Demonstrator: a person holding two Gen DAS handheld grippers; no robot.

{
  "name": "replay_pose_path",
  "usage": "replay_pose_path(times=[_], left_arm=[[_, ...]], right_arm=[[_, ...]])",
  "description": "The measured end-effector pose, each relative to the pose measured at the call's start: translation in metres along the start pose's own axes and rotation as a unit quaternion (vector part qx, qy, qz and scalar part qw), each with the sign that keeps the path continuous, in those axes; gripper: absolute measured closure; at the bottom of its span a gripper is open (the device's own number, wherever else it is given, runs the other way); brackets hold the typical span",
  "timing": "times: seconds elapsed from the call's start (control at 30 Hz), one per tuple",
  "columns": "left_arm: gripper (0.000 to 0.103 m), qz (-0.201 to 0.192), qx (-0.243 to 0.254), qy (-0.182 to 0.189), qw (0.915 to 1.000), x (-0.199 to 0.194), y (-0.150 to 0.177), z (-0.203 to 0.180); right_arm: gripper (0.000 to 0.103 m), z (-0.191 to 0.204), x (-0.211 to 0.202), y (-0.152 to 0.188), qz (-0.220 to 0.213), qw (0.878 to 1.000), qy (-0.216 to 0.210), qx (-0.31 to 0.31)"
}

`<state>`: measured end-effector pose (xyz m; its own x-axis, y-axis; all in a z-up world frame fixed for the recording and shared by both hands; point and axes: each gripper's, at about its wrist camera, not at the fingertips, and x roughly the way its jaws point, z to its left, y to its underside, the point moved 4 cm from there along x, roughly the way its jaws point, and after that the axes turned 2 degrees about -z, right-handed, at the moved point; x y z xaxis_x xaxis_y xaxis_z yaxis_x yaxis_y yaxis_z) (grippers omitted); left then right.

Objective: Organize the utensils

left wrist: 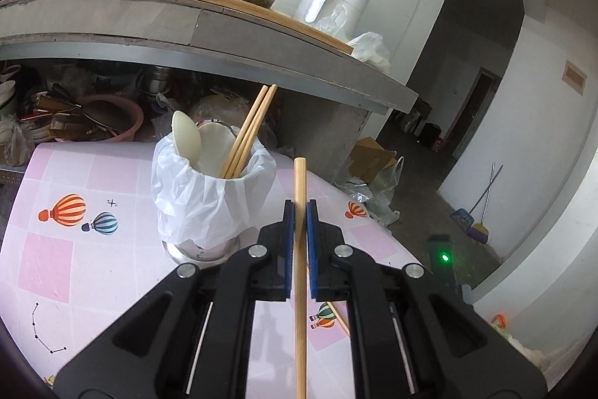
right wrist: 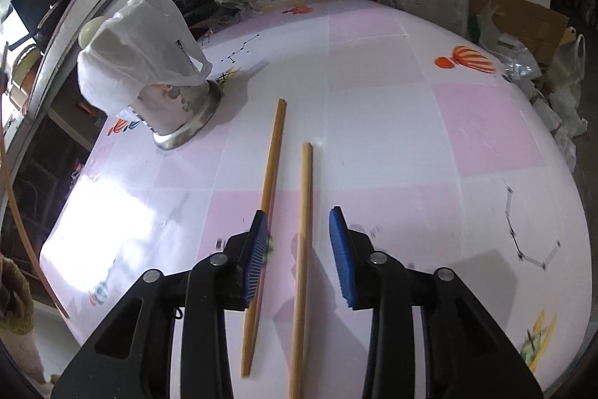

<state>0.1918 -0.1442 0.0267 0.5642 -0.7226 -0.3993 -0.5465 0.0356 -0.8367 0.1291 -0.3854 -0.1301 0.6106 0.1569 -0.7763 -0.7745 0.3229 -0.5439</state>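
In the left wrist view, the left gripper [left wrist: 299,223] fills the lower frame, its blue pads [left wrist: 287,230] clamped tight on a single chopstick [left wrist: 300,268] that runs straight up the middle, from the bottom edge to a blunt end above the fingertips. Just beyond, left of centre, stands the holder [left wrist: 203,189], a metal cup lined with a white plastic bag, on the pink checked table [left wrist: 93,230]. It holds two white spoons [left wrist: 185,137] and a pair of chopsticks [left wrist: 248,133] leaning to the upper right. A bit of another chopstick shows on the table at lower centre right, partly hidden by the gripper. Further up, a grey counter [left wrist: 187,25] crosses the frame, with a cutting board, bottles, a jar and a white appliance on it.

In the right wrist view, the right gripper [right wrist: 299,230] stands partly open at the bottom, pads clear of everything. One loose stick [right wrist: 303,249] lies on the table [right wrist: 373,137] in the gap between them, touching neither. A second stick [right wrist: 271,167] lies just left of it, slanted, passing under the left finger. At upper left the holder [right wrist: 149,77] appears tilted by the lens, well apart from both sticks.
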Motion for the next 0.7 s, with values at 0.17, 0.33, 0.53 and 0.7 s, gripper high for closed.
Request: replay_pose_path(times=[0.17,0.33,0.53,0.7], left_arm=[[0.097,0.001,0.000,-0.001,1.0000,0.001,0.001,0.000],[0.097,0.001,0.002,-0.003,1.0000,0.001,0.001,0.001],[0.097,0.002,0.001,-0.003,1.0000,0.001,0.001,0.001],[0.097,0.001,0.003,-0.004,1.0000,0.001,0.002,0.000]], right_arm=[[0.077,0.005,0.022,-0.013,0.015,1.000,0.009,-0.014],[0.083,0.011,0.036,-0.020,0.024,0.999,0.028,-0.035],[0.088,0.016,0.042,-0.020,0.025,0.996,0.056,-0.064],[0.094,0.016,0.042,-0.018,0.013,0.994,0.076,-0.073]])
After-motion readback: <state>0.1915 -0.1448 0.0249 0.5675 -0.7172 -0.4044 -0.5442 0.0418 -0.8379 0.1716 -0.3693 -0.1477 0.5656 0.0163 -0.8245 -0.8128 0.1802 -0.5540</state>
